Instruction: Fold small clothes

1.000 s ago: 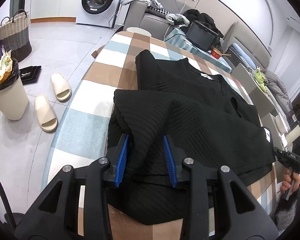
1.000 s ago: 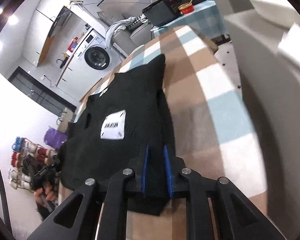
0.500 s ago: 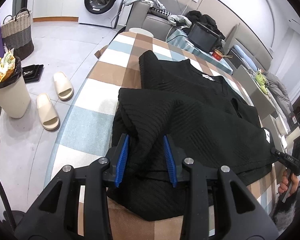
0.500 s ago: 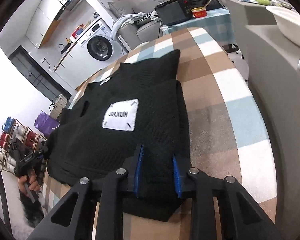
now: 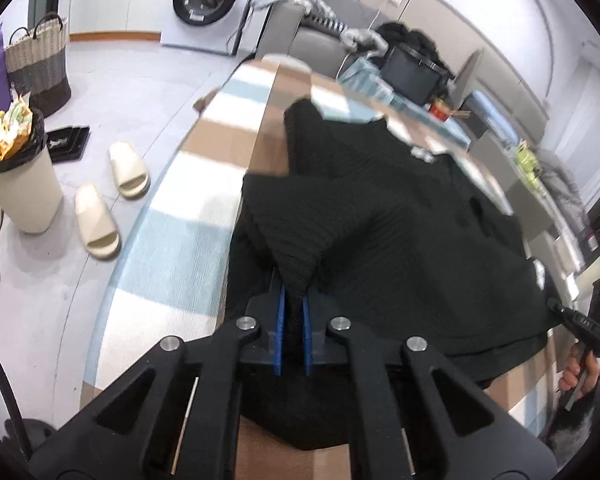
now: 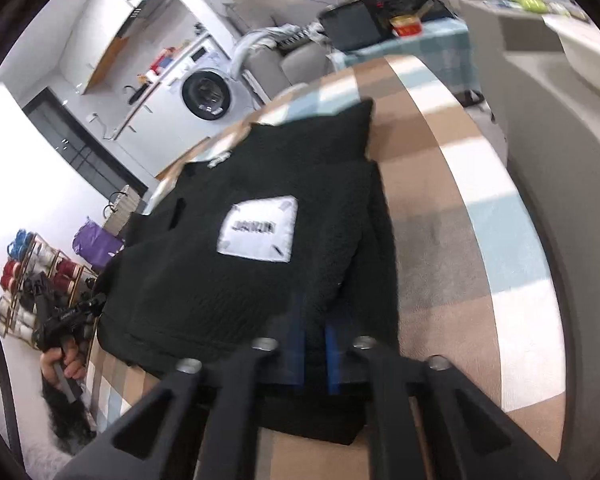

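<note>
A black knit sweater (image 5: 400,240) lies partly folded on the checked table (image 5: 172,240). My left gripper (image 5: 294,292) has its jaws closing on a raised peak of fabric at the sweater's near left edge, and the blue pads press on it. In the right wrist view the sweater (image 6: 204,280) shows a white label (image 6: 260,232). My right gripper (image 6: 314,320) closes its jaws on the sweater's near right edge, and cloth is pinched between its pads. Each view shows the other gripper at the far side of the sweater, held in a hand (image 5: 580,372).
On the floor left of the table are a full waste bin (image 5: 20,184), a pair of cream slippers (image 5: 112,196) and a woven basket (image 5: 40,68). A washing machine (image 5: 202,0) and a sofa stand beyond. A white counter (image 6: 560,80) runs close along the table's right side.
Both grippers went from open around the fabric to shut on it. The left one now pinches the cloth into a peak. The right view has rolled a little.
</note>
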`<state>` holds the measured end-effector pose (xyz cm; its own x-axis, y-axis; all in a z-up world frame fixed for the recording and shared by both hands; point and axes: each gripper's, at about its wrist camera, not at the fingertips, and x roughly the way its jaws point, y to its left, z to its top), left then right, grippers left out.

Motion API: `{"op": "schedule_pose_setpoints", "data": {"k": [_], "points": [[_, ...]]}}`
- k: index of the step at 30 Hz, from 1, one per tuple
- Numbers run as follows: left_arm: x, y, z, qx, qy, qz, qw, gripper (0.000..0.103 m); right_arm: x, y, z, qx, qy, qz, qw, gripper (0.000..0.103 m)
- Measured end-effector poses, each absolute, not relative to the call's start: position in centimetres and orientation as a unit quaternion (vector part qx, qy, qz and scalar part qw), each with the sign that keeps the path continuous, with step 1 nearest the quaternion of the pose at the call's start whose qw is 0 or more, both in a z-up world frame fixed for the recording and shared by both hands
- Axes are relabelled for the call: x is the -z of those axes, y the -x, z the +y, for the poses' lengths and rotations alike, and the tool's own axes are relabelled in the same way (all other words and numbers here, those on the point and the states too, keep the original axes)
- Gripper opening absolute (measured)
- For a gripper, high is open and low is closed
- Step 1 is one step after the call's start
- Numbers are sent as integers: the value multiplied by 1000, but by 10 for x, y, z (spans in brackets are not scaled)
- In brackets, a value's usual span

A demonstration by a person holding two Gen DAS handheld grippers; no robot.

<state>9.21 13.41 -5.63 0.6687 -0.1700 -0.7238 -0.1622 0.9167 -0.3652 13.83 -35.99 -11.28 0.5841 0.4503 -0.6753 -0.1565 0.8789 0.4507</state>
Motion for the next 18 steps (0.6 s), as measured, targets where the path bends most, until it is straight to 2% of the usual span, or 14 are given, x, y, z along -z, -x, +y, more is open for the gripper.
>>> {"op": "schedule_pose_setpoints", "data": {"k": [7,14,15,16,17,18], "points": [[12,-107,138,30,215,356,909,3,64,-154,-358,-193,-195,347,897,5],[-22,-175,157,23,243,324,914,3,48,-237,-360,-144,-268,310,901,5],[-22,-184,160,24,248,323,913,6,51,-247,-363,-126,-274,314,900,5],[-19,-193,163,17,252,332,909,9,55,-257,-366,-108,-279,324,898,9],[-14,-201,169,-6,259,352,899,21,62,-267,-371,-95,-291,345,887,10],[-10,-204,172,-17,263,360,895,38,68,-270,-375,-92,-299,359,879,11]]}}
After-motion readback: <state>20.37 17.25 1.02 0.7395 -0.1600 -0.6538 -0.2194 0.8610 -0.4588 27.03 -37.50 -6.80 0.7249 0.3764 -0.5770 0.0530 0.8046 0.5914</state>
